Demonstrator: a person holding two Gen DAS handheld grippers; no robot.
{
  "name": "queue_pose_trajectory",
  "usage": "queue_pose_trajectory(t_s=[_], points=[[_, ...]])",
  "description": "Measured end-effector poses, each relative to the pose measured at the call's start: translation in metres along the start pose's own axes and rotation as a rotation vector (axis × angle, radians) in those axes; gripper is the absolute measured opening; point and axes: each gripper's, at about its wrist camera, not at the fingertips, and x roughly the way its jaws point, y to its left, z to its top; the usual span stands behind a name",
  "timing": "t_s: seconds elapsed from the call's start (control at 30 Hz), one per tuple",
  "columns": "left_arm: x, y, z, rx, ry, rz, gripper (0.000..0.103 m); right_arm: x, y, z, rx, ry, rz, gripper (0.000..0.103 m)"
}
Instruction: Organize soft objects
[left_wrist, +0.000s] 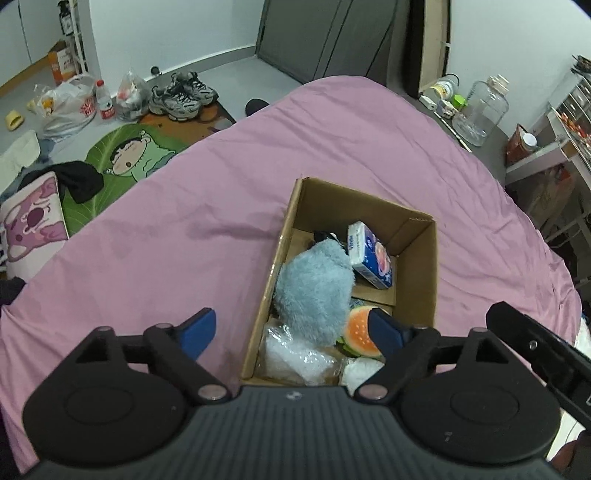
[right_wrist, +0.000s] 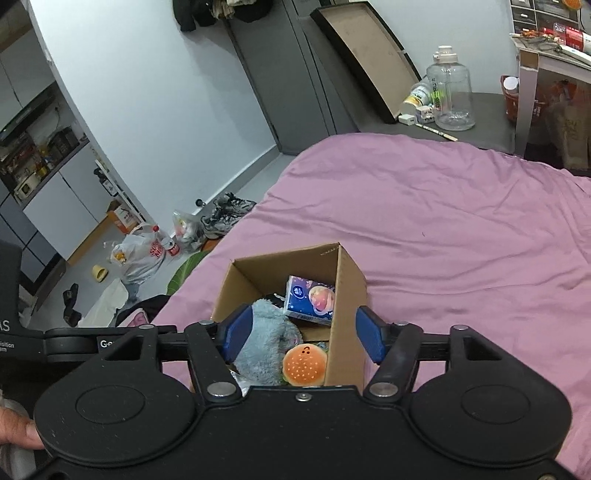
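An open cardboard box (left_wrist: 417, 280) (right_wrist: 349, 295) sits on the pink bed (left_wrist: 184, 229) (right_wrist: 461, 221). Inside lie a grey-blue plush toy (left_wrist: 314, 284) (right_wrist: 266, 347), a small burger toy (left_wrist: 360, 332) (right_wrist: 304, 365), a blue tissue pack (left_wrist: 369, 254) (right_wrist: 312, 299) and clear plastic-wrapped white items (left_wrist: 299, 354). My left gripper (left_wrist: 291, 332) is open and empty, held above the box's near end. My right gripper (right_wrist: 301, 334) is open and empty, also above the box's near end, its fingers straddling the plush and the box's right wall.
The floor to the left holds sneakers (left_wrist: 183, 96) (right_wrist: 225, 214), plastic bags (left_wrist: 66, 107) (right_wrist: 138, 254), a cartoon mat (left_wrist: 125, 158) and a pillow (left_wrist: 29, 221). A large clear water jug (left_wrist: 480, 110) (right_wrist: 448, 96) stands on a dark surface beyond the bed.
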Motion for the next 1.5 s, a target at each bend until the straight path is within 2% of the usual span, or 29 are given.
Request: queue_pose_trajectory(t_s=[0.1, 0.23, 0.3, 0.37, 0.47, 0.63, 1.13, 1.37, 1.5], points=[[-0.008, -0.010, -0.004, 0.042, 0.001, 0.060, 0.090, -0.009, -0.002, 0.000, -0.020, 0.003, 0.014, 0.067], [-0.024, -0.020, -0.005, 0.059, -0.004, 0.037, 0.094, -0.020, -0.012, 0.002, -0.006, 0.022, 0.013, 0.068], [-0.033, -0.028, -0.009, 0.075, -0.023, 0.034, 0.099, -0.027, -0.016, 0.001, -0.003, 0.013, 0.012, 0.081], [-0.039, -0.036, -0.013, 0.092, -0.033, 0.033, 0.100, -0.036, -0.022, 0.001, 0.006, -0.002, -0.006, 0.089], [-0.046, -0.046, -0.019, 0.113, -0.042, 0.011, 0.103, -0.047, -0.032, 0.000, 0.023, -0.007, -0.005, 0.091], [-0.059, -0.055, -0.029, 0.097, -0.060, 0.005, 0.103, -0.074, -0.048, 0.000, 0.047, -0.037, -0.008, 0.103], [-0.121, -0.089, -0.063, 0.109, -0.179, -0.002, 0.103, -0.148, -0.075, -0.014, 0.041, -0.103, 0.024, 0.103], [-0.143, -0.096, -0.086, 0.092, -0.258, -0.045, 0.103, -0.176, -0.088, -0.023, 0.040, -0.141, 0.032, 0.103], [-0.150, -0.106, -0.099, 0.101, -0.257, -0.070, 0.103, -0.188, -0.094, -0.029, 0.031, -0.148, 0.035, 0.103]])
